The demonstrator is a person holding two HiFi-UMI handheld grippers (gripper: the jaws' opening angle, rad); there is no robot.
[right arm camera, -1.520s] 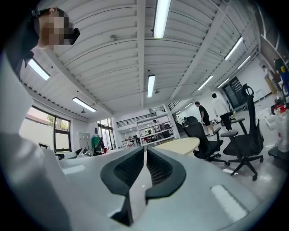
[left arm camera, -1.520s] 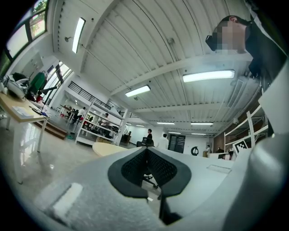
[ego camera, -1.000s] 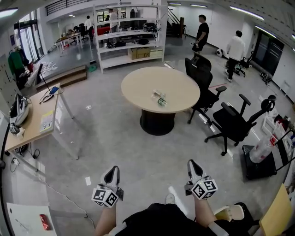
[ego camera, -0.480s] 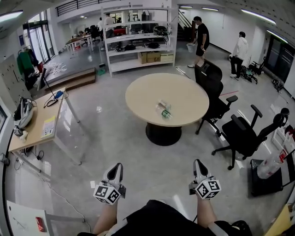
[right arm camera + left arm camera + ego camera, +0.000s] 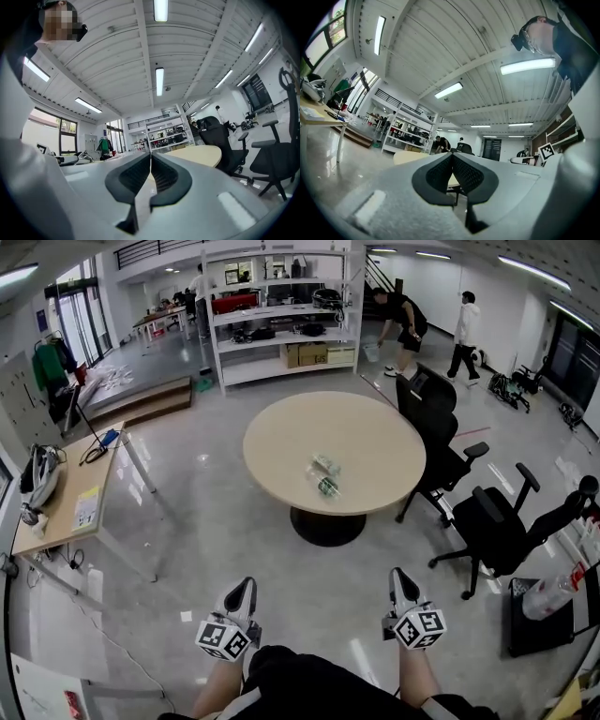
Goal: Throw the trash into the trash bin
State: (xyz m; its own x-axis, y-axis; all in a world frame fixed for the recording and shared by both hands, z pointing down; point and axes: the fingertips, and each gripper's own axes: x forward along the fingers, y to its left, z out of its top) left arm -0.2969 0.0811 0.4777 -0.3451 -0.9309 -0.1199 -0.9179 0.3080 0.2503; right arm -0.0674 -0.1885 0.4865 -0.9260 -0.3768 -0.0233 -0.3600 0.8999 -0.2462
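Trash [image 5: 323, 474]: 2 crumpled bottles on round tabletop [image 5: 375, 442], well ahead. Left gripper [image 5: 241, 589], right gripper [image 5: 399, 579]: fingers together, empty. Step: approach; next, open fingers, grasp bottles.

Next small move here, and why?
Probably step toward the round table: the trash lies on it, well beyond the left tongs and right tongs, both shut and empty.

One round beige wooden table [image 5: 375, 432], two crushed clear plastic bottles [image 5: 325, 464] [image 5: 324, 487], one far white shelf unit [image 5: 281, 313], one left rectangular wooden desk [image 5: 66, 486].
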